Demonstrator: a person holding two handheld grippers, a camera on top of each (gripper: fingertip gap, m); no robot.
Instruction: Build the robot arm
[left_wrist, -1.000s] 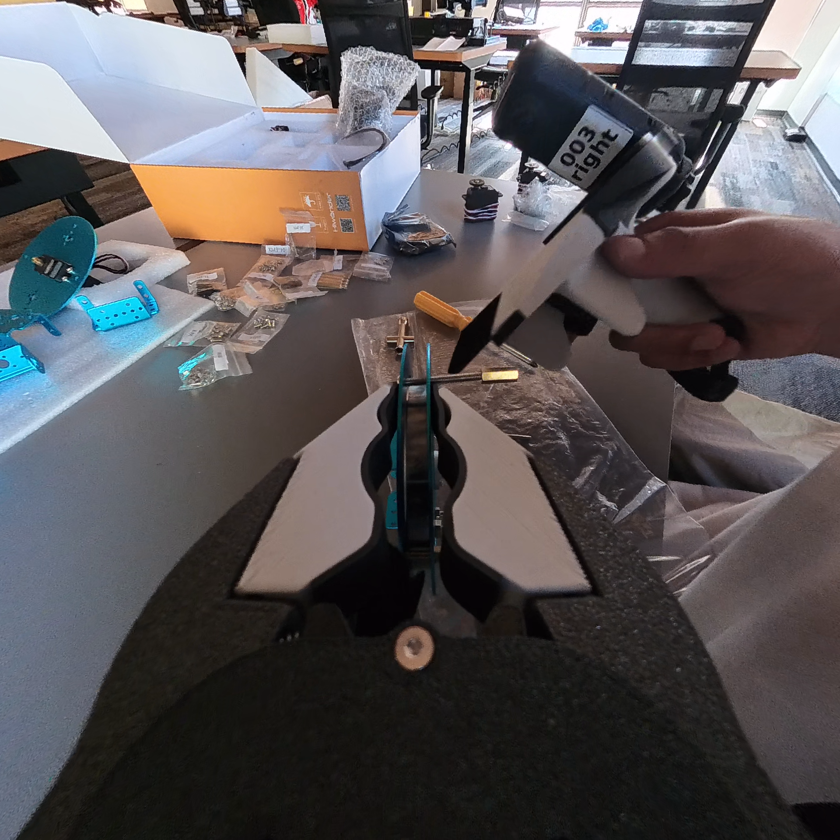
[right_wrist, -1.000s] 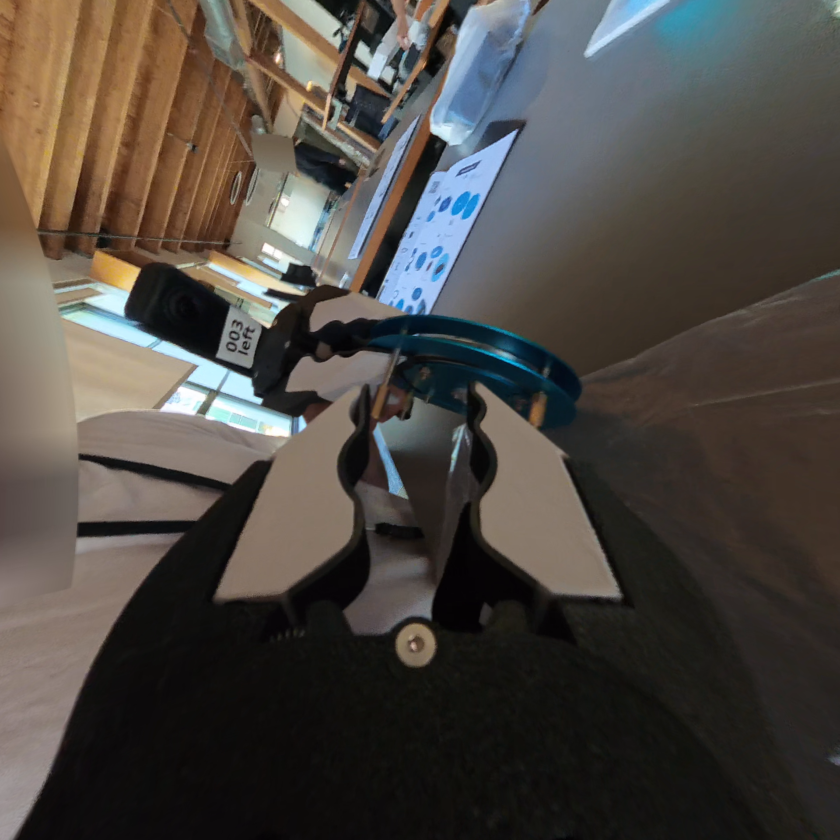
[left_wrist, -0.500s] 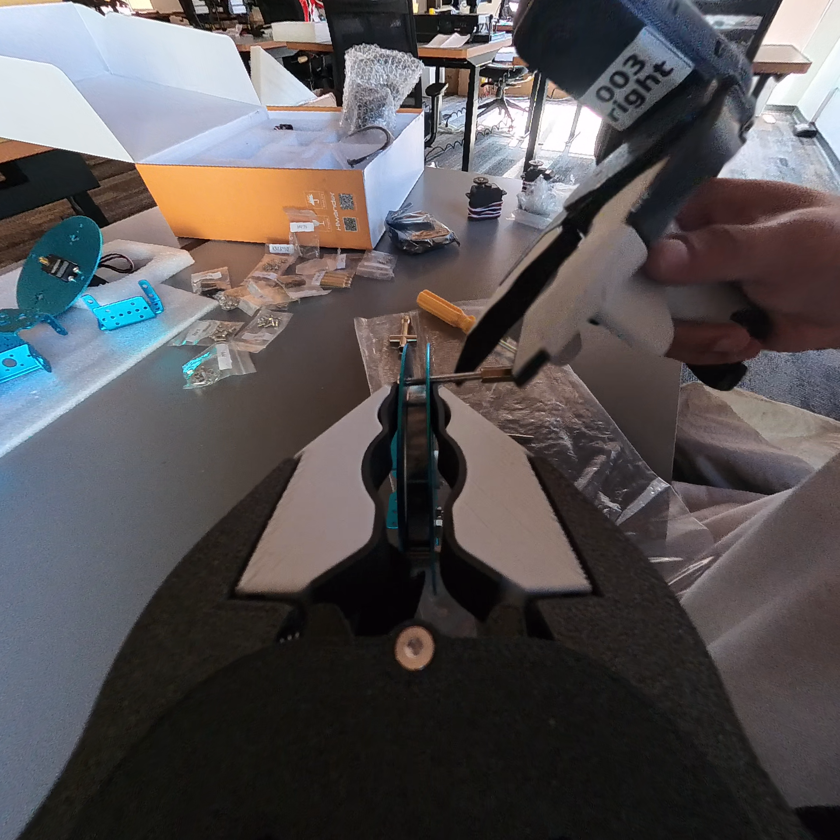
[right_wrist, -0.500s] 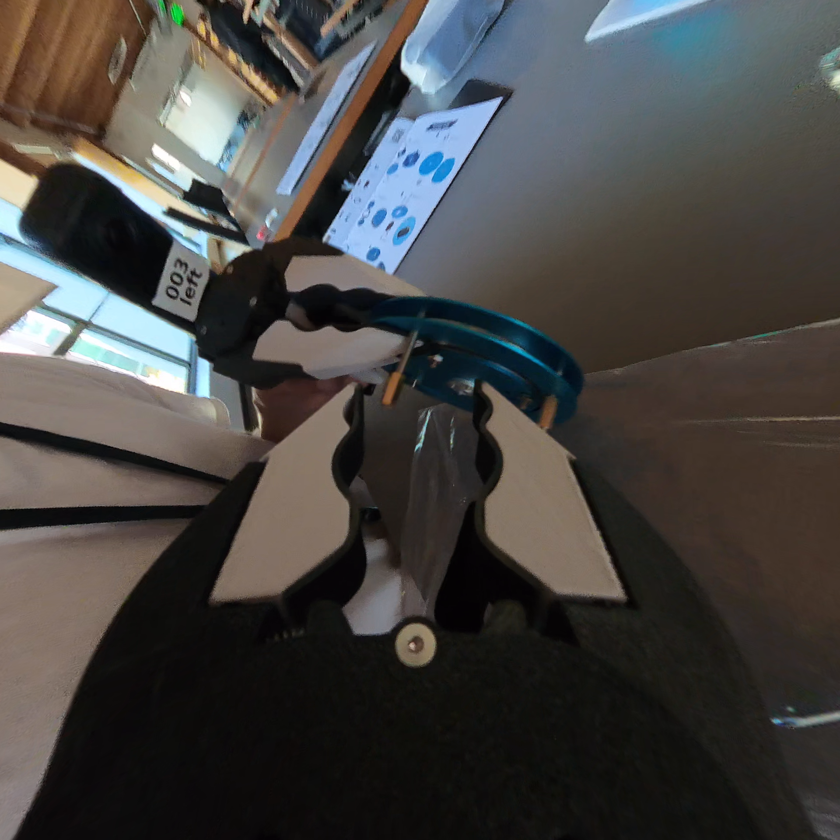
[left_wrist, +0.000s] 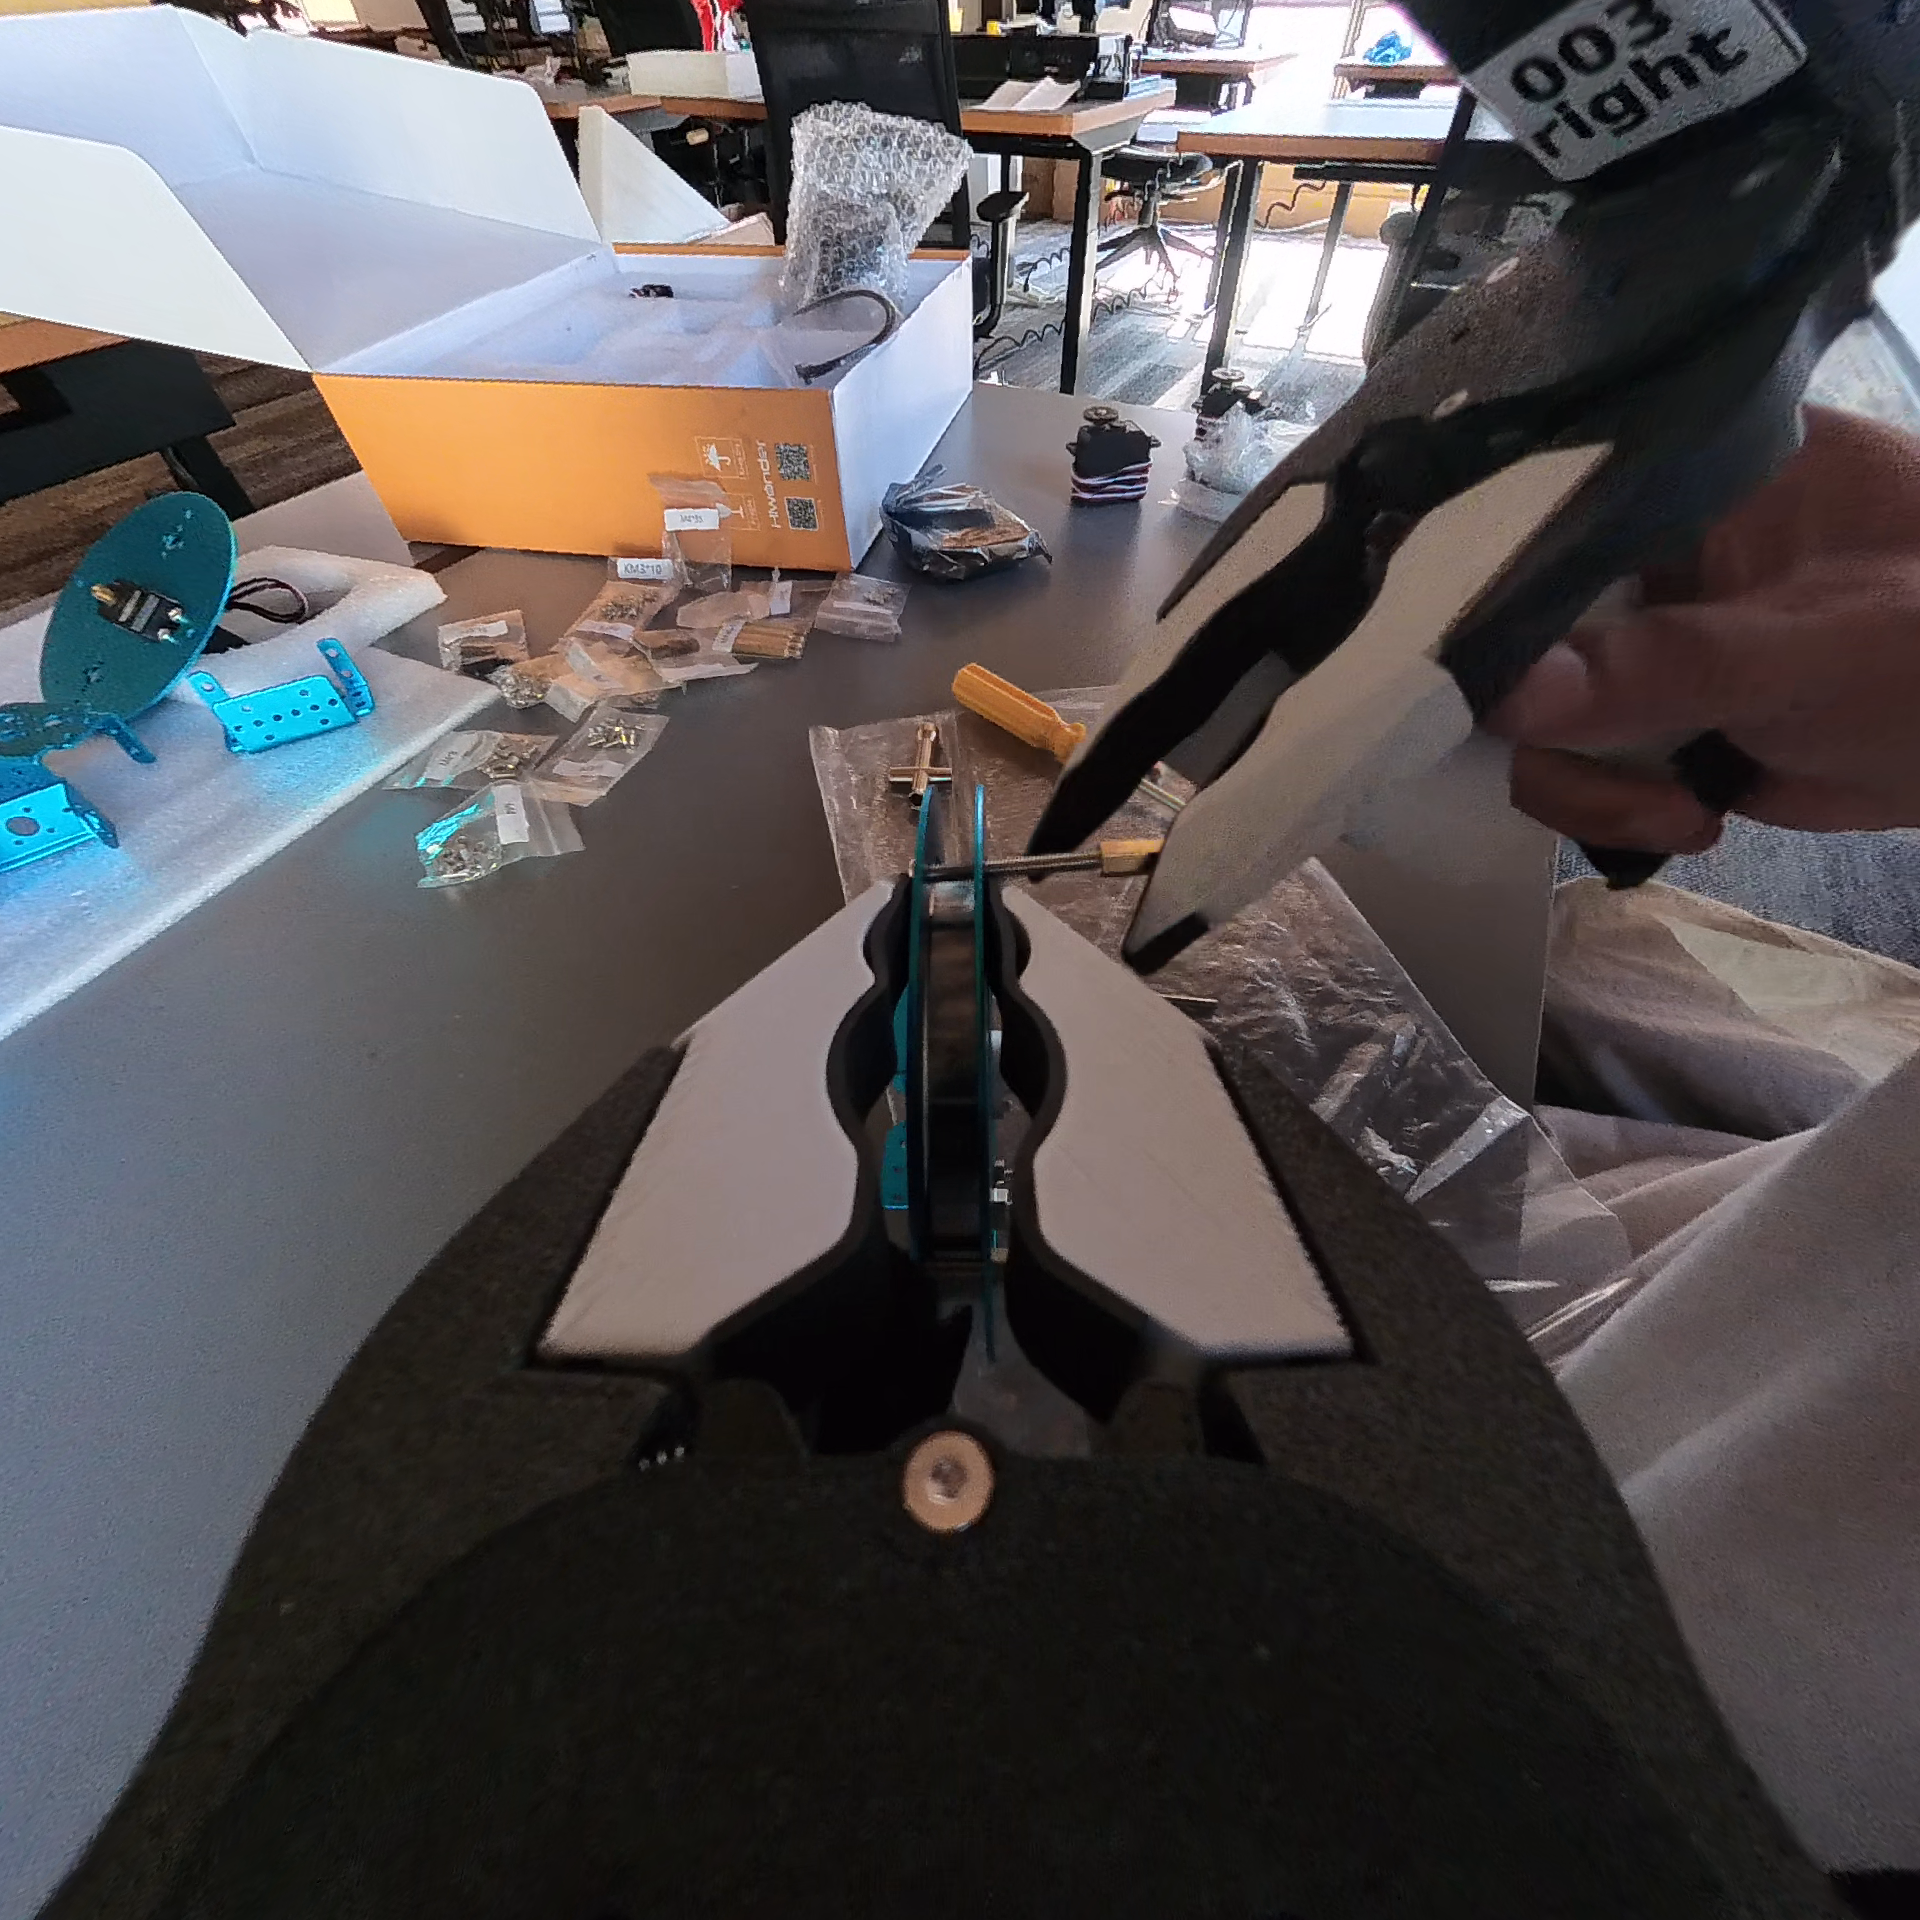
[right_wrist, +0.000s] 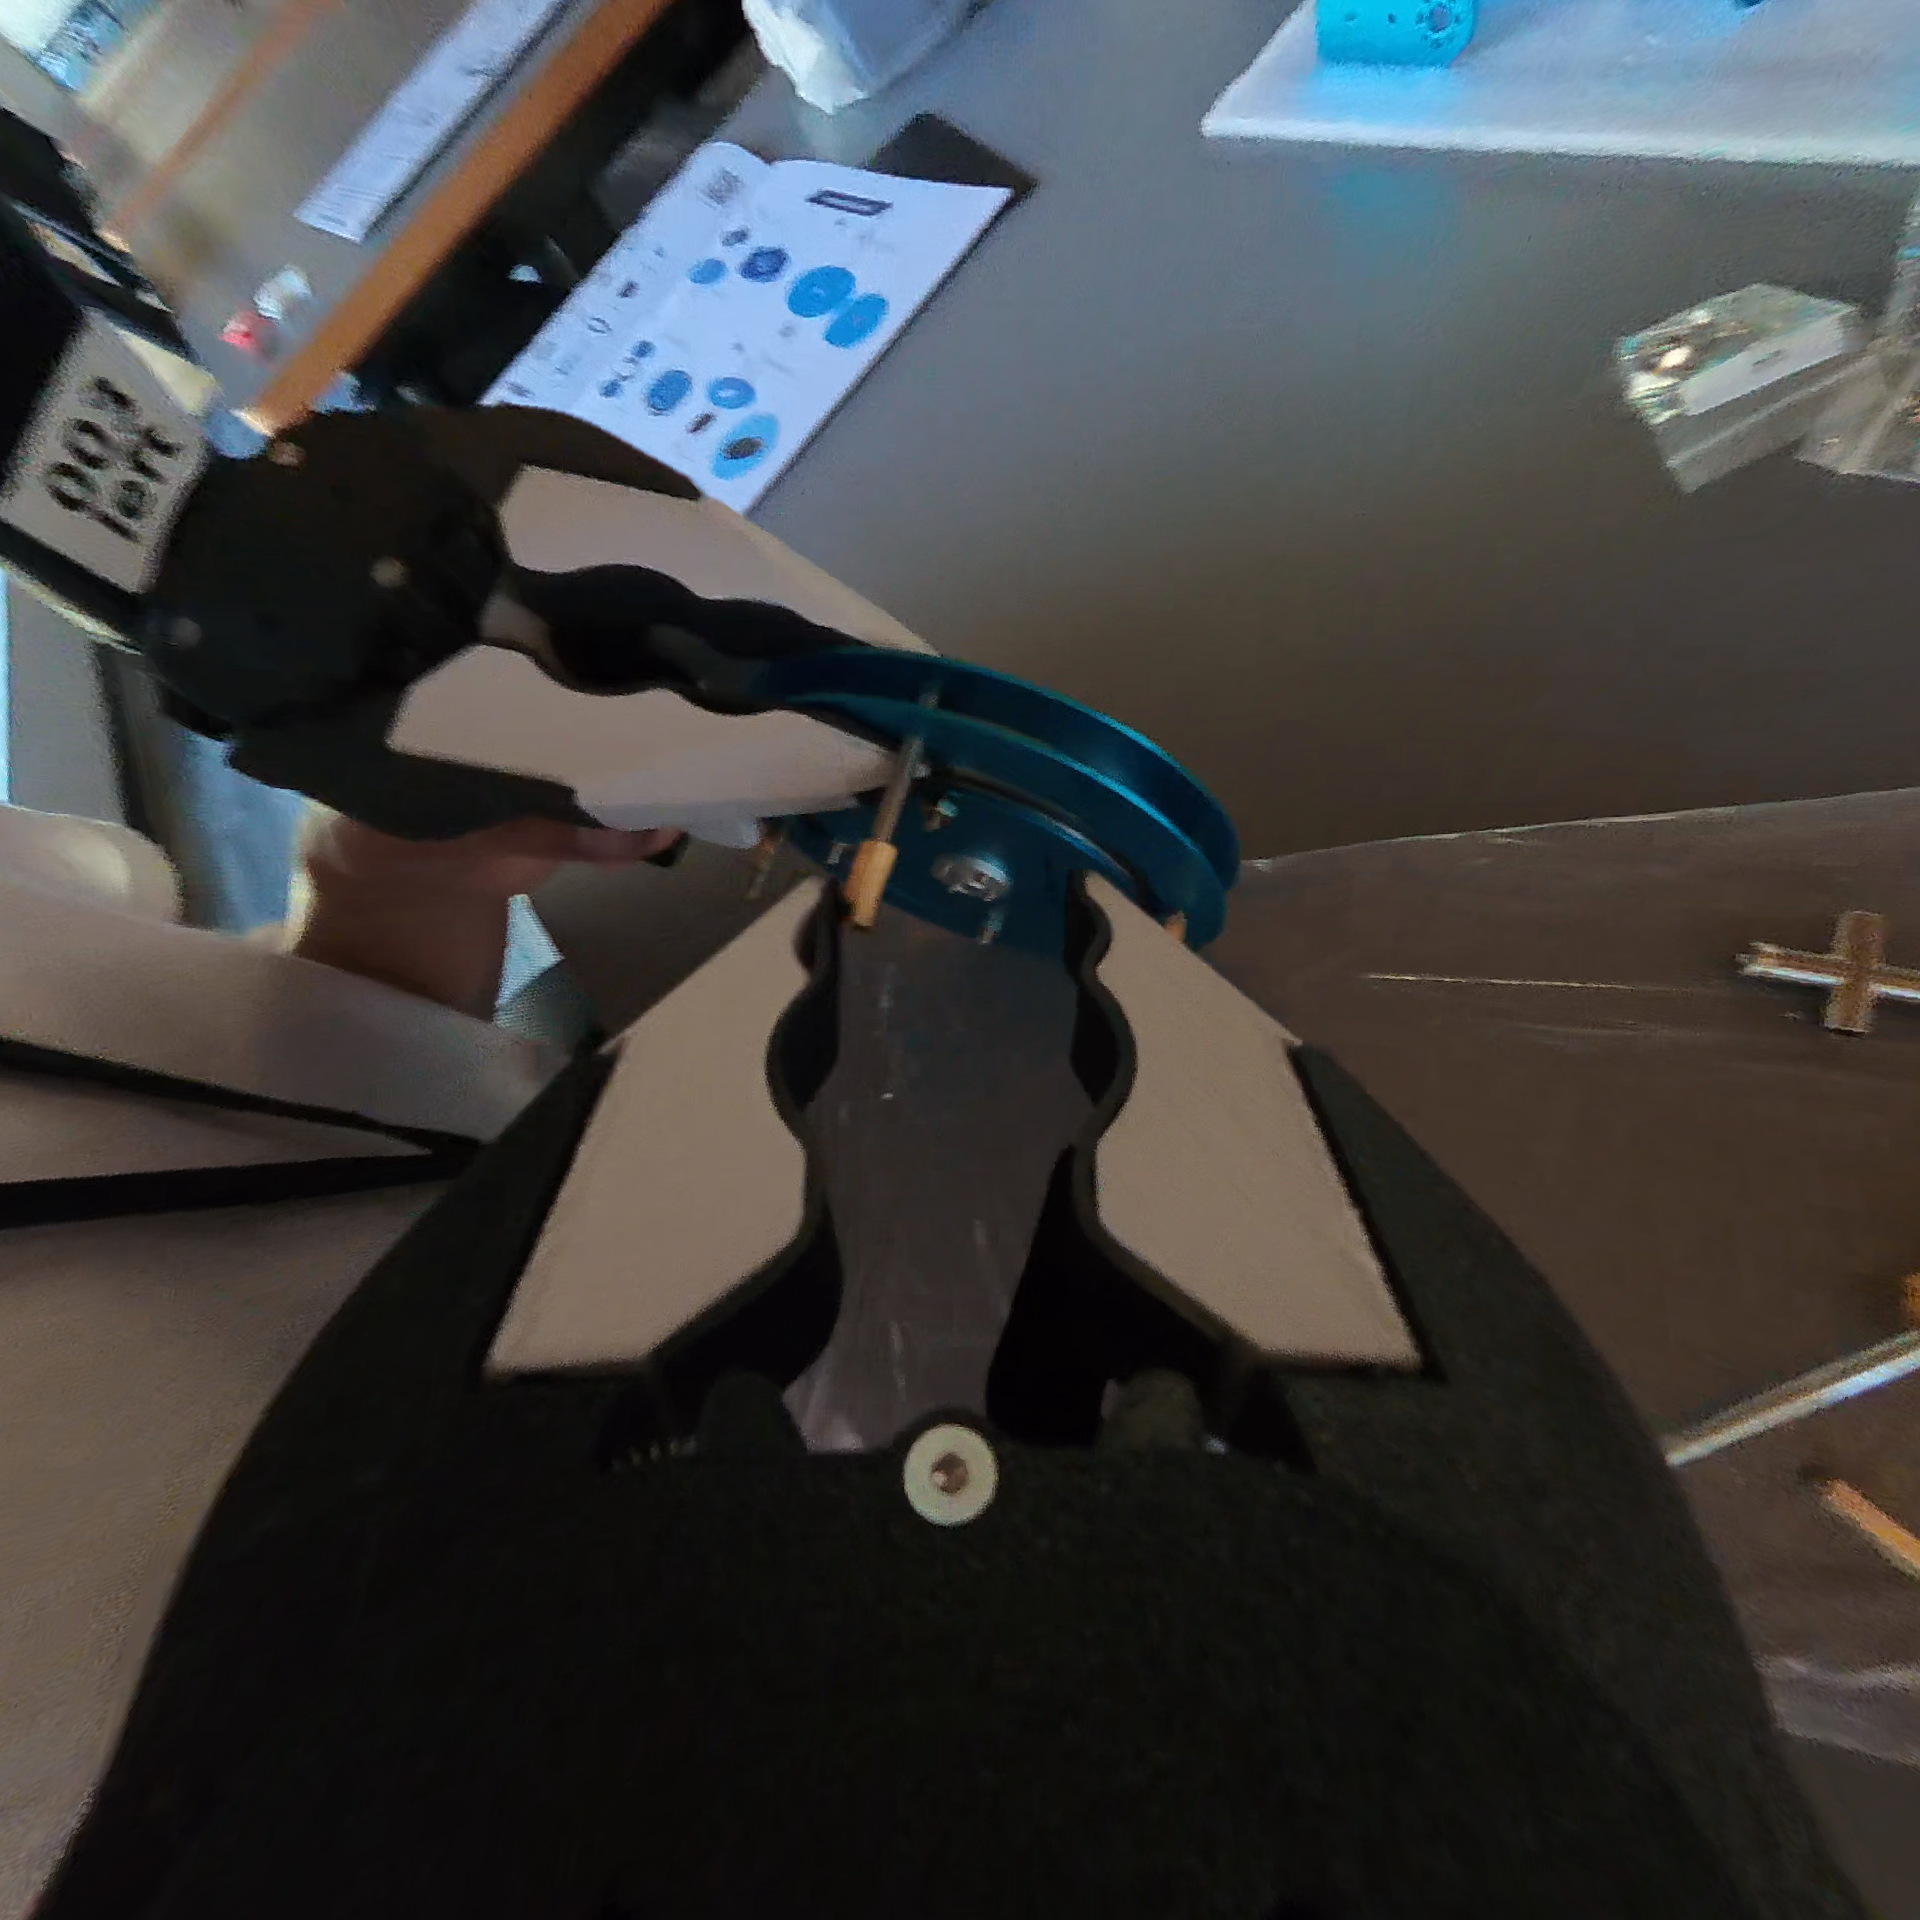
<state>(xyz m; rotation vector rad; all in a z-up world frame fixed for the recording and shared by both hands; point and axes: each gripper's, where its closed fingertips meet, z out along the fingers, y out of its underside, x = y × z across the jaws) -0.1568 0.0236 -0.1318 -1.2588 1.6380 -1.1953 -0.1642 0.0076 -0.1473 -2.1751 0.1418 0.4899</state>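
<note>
Both grippers: left gripper (left_wrist: 948, 904) and right gripper (right_wrist: 951, 914) with black foam-textured bodies, white wedge-shaped fingers edged in wavy black, one silver screw (left_wrist: 947, 1480) at centre; white labelled tag (left_wrist: 1621, 78); white sleeve (left_wrist: 1766, 1403).

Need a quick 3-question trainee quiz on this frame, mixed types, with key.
1. True or false: the left gripper is shut on the blue disc assembly.
2. The right gripper is: A) shut on the yellow-handled screwdriver; B) open, its fingers either side of the brass-tipped rod that sticks out of the discs; C) inside the orange box.
3. Fill in: the cross-shaped wrench lies on a clear plastic ____.

Key: 1 true; 2 B; 3 bag.
</note>
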